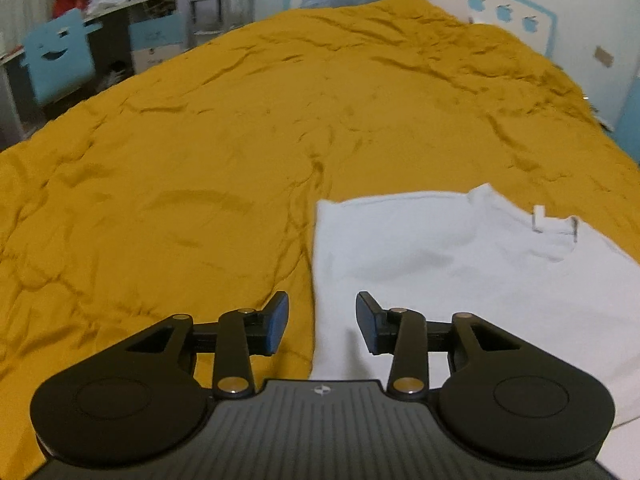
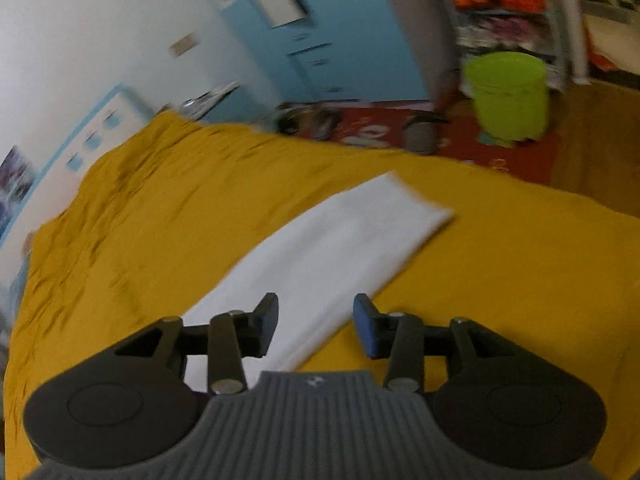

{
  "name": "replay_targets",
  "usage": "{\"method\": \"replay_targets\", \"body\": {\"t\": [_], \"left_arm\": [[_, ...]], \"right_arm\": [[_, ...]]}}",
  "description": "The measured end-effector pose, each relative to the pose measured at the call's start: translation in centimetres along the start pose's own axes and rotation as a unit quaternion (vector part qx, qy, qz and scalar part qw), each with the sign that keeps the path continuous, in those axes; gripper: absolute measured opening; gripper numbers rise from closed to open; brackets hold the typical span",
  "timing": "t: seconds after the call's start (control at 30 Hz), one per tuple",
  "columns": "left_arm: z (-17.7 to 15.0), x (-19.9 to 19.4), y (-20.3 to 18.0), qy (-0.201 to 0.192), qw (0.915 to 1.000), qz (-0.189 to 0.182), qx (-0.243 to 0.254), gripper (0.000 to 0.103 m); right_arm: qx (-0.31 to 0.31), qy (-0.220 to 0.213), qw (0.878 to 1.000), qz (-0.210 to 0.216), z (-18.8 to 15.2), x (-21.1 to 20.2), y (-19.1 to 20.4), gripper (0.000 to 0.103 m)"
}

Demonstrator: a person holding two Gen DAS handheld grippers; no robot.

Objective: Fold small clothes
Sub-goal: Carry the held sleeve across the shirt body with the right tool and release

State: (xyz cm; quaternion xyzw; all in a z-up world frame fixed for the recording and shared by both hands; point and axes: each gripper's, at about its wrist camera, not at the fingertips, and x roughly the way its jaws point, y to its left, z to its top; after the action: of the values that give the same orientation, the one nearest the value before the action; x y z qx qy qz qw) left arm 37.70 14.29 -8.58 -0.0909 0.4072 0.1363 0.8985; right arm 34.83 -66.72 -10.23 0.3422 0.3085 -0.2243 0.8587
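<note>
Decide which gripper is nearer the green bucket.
Right. Green bucket stands on the floor beyond the bed ahead of the right gripper; the left gripper's view lacks it.

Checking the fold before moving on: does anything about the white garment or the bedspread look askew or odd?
Nothing stands out. The white garment lies flat on the wrinkled mustard bedspread, its edges fairly straight, with a small tag showing near the collar. Both tongs, left and right, stand open and empty.

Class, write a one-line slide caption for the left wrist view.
Open left gripper above the edge of a folded white garment on a mustard bedspread.
</note>
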Motion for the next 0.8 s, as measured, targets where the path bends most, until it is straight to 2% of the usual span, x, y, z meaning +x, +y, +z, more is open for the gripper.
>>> {"method": "replay_targets", "body": {"t": [0.13,0.23,0.3,0.37,0.43,0.53,0.6,0.67,0.8], "left_arm": [[-0.5,-0.1,-0.2,0.008,0.9997,0.02,-0.01,0.046],[-0.6,-0.5,-0.7,0.008,0.9993,0.037,0.004,0.046],[-0.5,-0.8,-1.1,0.004,0.999,0.043,0.011,0.046],[-0.4,-1.3,-1.3,-0.003,0.9991,0.041,0.012,0.046],[-0.5,-1.9,-1.8,-0.017,0.9988,0.042,0.02,0.046],[-0.8,-2.5,-2.2,-0.03,0.9978,0.044,0.04,0.045],[-0.9,-3.1,-2.3,-0.039,0.997,0.043,0.052,0.039],[-0.8,-4.1,-2.1,-0.053,0.9961,0.037,0.06,0.039],[-0.2,-6.2,-0.8,-0.083,0.9947,0.031,0.051,0.039]], "right_arm": [[0.05,0.0,0.999,-0.016,2.2,2.0,-4.5,0.039],[0.067,0.007,0.997,-0.022,3.1,4.1,-5.5,0.035],[0.058,0.004,0.998,-0.025,3.7,5.0,-5.6,0.023],[0.052,0.0,0.998,-0.029,4.4,5.5,-5.4,0.0],[0.037,-0.012,0.999,-0.035,4.3,5.0,-4.6,0.0],[-0.032,-0.047,0.998,-0.04,4.4,2.8,-1.2,0.0],[-0.046,-0.061,0.997,-0.014,4.8,0.8,1.3,0.0],[-0.066,-0.073,0.995,0.015,5.1,-1.5,4.5,0.0],[-0.129,-0.099,0.983,0.09,5.1,-7.3,13.9,0.0]]}}
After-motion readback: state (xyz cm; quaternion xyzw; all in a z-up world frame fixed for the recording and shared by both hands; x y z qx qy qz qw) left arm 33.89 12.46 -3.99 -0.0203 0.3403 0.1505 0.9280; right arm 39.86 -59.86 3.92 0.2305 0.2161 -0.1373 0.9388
